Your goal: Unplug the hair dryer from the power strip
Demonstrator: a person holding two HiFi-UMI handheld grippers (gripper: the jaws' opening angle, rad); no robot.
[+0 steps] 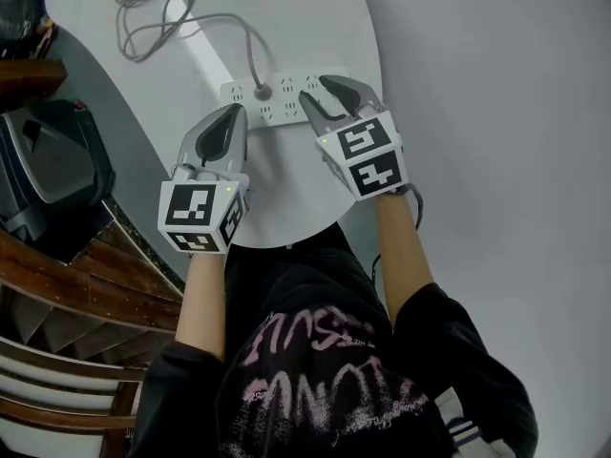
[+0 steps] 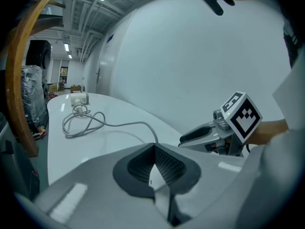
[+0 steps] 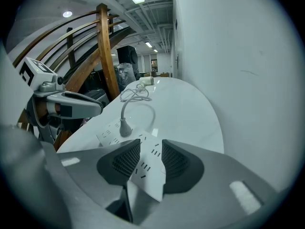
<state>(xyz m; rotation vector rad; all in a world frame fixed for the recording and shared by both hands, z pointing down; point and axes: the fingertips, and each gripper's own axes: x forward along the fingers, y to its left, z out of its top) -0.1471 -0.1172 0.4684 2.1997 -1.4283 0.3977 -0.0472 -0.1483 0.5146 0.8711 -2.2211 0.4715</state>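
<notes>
A white power strip point(image 1: 279, 102) lies across the white table point(image 1: 305, 17), with a grey plug point(image 1: 262, 92) seated in it. The plug's grey cord point(image 1: 153, 31) loops away to the far end, where the white hair dryer point(image 2: 79, 98) lies. My right gripper point(image 1: 315, 88) is open over the strip's right end; the strip point(image 3: 112, 132) shows between and under its pads, and the plug point(image 3: 125, 128) stands just left of them. My left gripper point(image 1: 233, 113) sits just before the strip's left part, its tips together and nothing held point(image 2: 155, 146).
A light wall point(image 1: 496, 113) runs close along the table's right side. Left of the table stand a black case point(image 1: 48, 175) and curved wooden rails point(image 1: 57, 294). The table's rounded near edge point(image 1: 286, 244) is right under my wrists.
</notes>
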